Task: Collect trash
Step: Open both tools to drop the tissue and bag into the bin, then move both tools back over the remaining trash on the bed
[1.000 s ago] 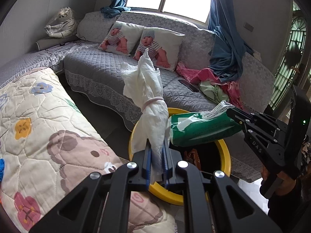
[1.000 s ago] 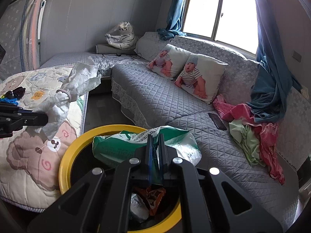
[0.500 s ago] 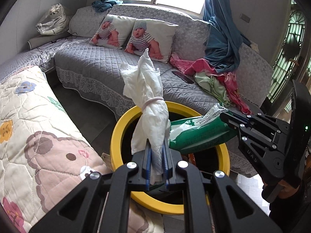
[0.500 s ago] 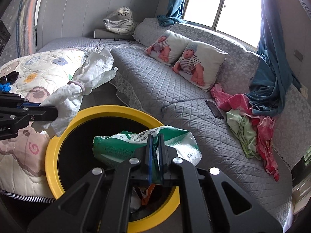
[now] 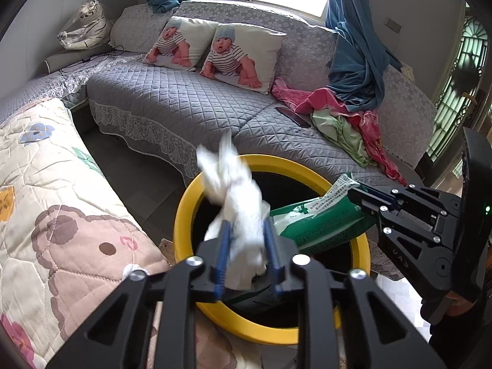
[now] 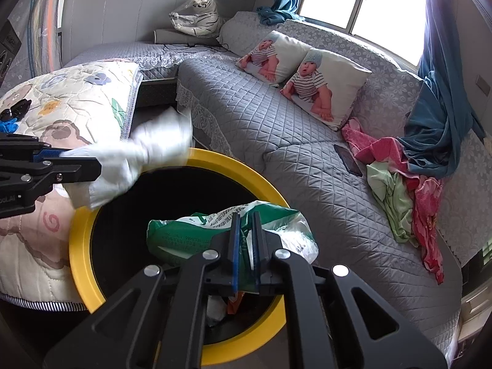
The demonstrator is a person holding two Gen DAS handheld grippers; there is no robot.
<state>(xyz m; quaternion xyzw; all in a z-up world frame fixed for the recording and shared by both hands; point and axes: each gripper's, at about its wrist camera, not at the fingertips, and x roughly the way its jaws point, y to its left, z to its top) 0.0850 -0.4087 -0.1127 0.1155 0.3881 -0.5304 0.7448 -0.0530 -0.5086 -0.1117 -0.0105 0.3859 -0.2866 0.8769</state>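
A yellow-rimmed black bin (image 5: 215, 175) (image 6: 243, 172) stands on the floor between the sofa and the quilt. My left gripper (image 5: 245, 230) has its jaws parted; the white tied bundle (image 5: 236, 196) (image 6: 135, 153) sits loosely between the fingers, blurred and tipping over the bin's rim. The left gripper also shows in the right wrist view (image 6: 89, 160). My right gripper (image 6: 245, 224) is shut on a green and white plastic pack (image 6: 196, 230) (image 5: 319, 224), held over the bin's mouth. The right gripper also shows in the left wrist view (image 5: 353, 193).
A grey quilted sofa (image 5: 184, 98) with two baby-print pillows (image 5: 243, 55), a dark phone (image 5: 292, 117) and crumpled pink and green clothes (image 5: 347, 123) lies beyond the bin. A cartoon quilt (image 5: 46, 190) lies left. Trash (image 6: 227, 304) lies in the bin.
My left jaws have opened and the white bundle has slumped and tilted toward the bin. Both grippers have moved closer over the bin. The right gripper still holds the green pack.
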